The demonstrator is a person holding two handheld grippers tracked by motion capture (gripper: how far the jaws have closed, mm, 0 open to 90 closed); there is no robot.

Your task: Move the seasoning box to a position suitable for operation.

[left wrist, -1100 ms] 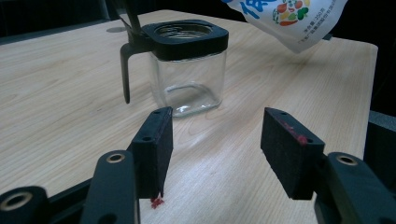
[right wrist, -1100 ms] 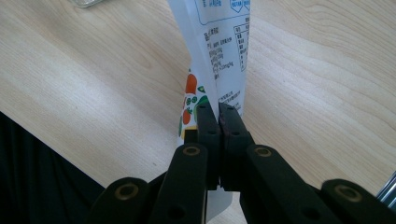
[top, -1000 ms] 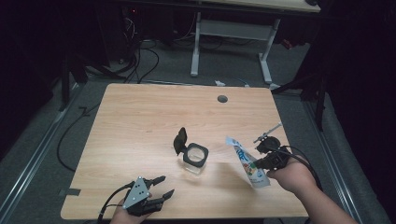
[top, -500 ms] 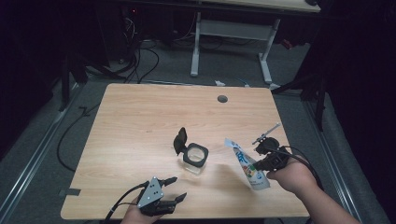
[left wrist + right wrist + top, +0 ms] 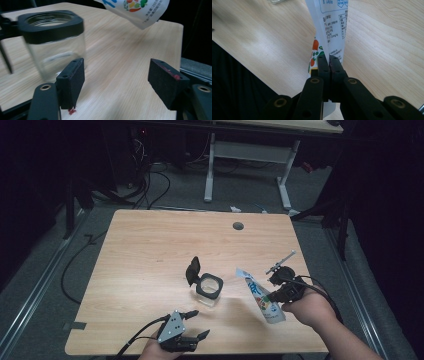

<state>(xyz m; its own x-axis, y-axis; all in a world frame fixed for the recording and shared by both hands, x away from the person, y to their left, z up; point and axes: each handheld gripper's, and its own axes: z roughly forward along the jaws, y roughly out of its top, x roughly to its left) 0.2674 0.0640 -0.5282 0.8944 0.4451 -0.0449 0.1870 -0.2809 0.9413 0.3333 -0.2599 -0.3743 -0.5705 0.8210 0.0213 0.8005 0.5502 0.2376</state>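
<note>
From the high view I see the left hand-held gripper (image 5: 196,325) at the lower centre of the frame, near the front edge of the tabletop (image 5: 150,250). Its jaws have just been opening and now stand released, with nothing between them. In the left gripper view the two black pads (image 5: 72,80) are well apart over bare wood, and the glass jar (image 5: 53,42) sits just beyond the left pad, slightly blurred, not touched by either pad. In the high view the jar (image 5: 209,289) stands upright at the centre of the frame, with a square black collar around its open mouth and its black lid (image 5: 192,270) hinged back and raised at its upper left. The right hand-held gripper (image 5: 274,296) is at the lower right of that frame, clenched on a white printed pouch (image 5: 263,299). The pouch is tilted, its upper end leaning toward the jar and its lower end toward the right hand (image 5: 307,307); it lies near the jar but apart from it. In the right gripper view the jaws are pressed together on the pouch (image 5: 332,32), which rises from them toward the top of the frame. I cannot tell whether the pouch rests on the wood.
</note>
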